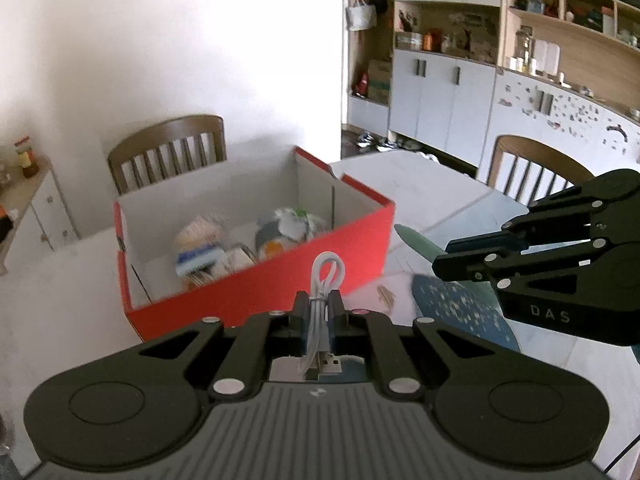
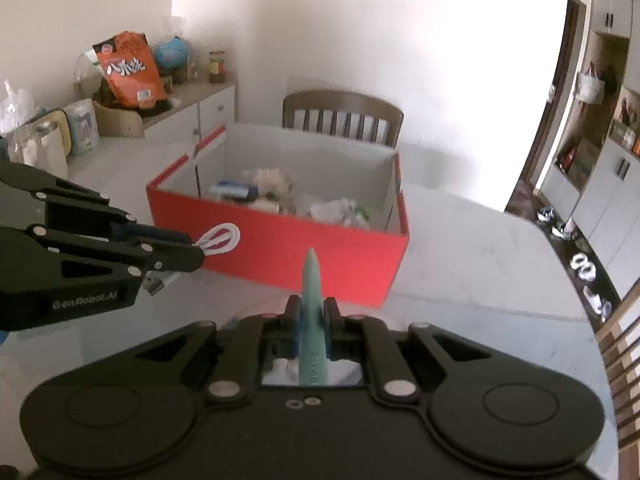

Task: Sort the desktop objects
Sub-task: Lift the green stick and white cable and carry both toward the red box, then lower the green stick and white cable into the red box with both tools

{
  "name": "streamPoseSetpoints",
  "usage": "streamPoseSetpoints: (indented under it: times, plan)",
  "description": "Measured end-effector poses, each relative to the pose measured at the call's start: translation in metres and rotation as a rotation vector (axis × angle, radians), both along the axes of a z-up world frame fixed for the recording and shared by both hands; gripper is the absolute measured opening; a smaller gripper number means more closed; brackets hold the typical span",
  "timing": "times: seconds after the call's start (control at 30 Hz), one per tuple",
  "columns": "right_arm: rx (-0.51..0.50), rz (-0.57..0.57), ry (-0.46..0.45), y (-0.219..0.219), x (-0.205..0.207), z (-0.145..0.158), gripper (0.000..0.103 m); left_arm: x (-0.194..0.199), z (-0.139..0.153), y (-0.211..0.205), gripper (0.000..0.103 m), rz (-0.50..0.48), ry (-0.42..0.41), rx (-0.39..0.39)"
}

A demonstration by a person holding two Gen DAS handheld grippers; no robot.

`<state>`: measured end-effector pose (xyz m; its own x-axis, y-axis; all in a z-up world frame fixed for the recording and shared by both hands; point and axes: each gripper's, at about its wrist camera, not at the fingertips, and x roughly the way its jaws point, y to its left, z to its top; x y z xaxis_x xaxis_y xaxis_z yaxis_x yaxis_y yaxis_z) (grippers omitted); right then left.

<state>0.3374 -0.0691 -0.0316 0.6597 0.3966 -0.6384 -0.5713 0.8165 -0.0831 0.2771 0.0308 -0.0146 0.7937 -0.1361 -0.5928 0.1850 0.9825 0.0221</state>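
A red cardboard box (image 1: 280, 280) with white inner walls stands open on the white table; it also shows in the right wrist view (image 2: 288, 248). Several blurred items lie inside it. My left gripper (image 1: 318, 300) is shut on a coiled white USB cable (image 1: 326, 276), held just in front of the box's near wall; the cable also shows in the right wrist view (image 2: 220, 240). My right gripper (image 2: 312, 308) is shut on a green pen (image 2: 312, 280), pointing at the box. The pen tip also shows in the left wrist view (image 1: 416, 240).
A blue speckled mat (image 1: 460, 308) lies on the table beside the box. Wooden chairs (image 1: 168, 148) stand behind the table. A low cabinet (image 2: 180, 112) with bags and jars is at the left. Shelves and cupboards (image 1: 460, 80) line the far wall.
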Motion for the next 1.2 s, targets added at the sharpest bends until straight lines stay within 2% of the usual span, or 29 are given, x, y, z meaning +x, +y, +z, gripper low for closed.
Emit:
streamPoseSetpoints:
  times: [0.53, 0.9, 1.2]
  plan:
    - [0.042, 0.072, -0.072, 0.008, 0.048, 0.038, 0.01, 0.039, 0.035, 0.014, 0.008, 0.112, -0.031, 0.012]
    - [0.062, 0.099, -0.064, 0.015, 0.083, 0.047, 0.01, 0.072, 0.039, 0.043, 0.008, 0.198, 0.013, -0.016]
    - [0.073, 0.094, -0.021, 0.022, 0.115, 0.036, 0.01, 0.103, 0.027, 0.07, 0.008, 0.256, 0.081, -0.052]
